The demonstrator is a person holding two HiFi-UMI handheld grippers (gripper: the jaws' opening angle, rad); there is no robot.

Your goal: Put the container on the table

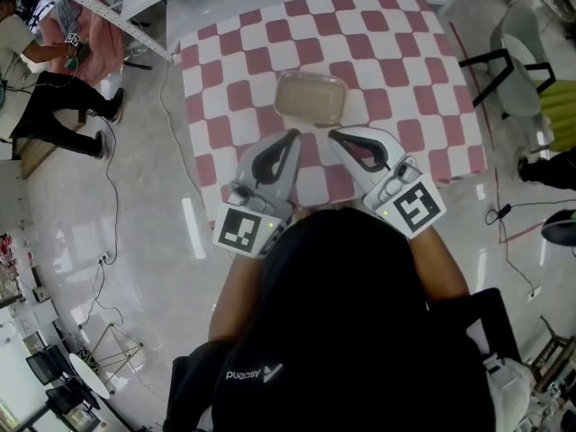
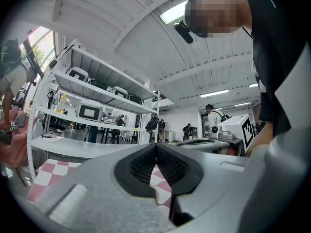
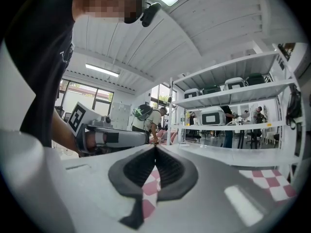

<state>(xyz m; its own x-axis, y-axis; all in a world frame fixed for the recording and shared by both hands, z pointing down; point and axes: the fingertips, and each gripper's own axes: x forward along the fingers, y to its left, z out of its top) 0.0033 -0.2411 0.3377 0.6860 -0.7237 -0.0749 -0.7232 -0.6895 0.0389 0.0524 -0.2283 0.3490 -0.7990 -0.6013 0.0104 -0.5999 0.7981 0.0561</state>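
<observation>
A beige, translucent rectangular container (image 1: 310,97) rests on the table with the red-and-white checkered cloth (image 1: 405,52), near its middle. My left gripper (image 1: 293,135) and right gripper (image 1: 332,134) hover side by side just short of the container's near edge, tips angled toward each other. Neither touches it. In the left gripper view the jaws (image 2: 156,145) meet at their tips with nothing between them. The right gripper's jaws (image 3: 155,147) are likewise pressed together and empty. The container does not show in either gripper view.
A person (image 1: 36,88) stands at the far left by a metal rack (image 1: 99,7). Chairs (image 1: 517,52) stand right of the table, and cables (image 1: 108,196) trail on the glossy floor. Shelves holding microwave ovens (image 2: 90,111) line the room.
</observation>
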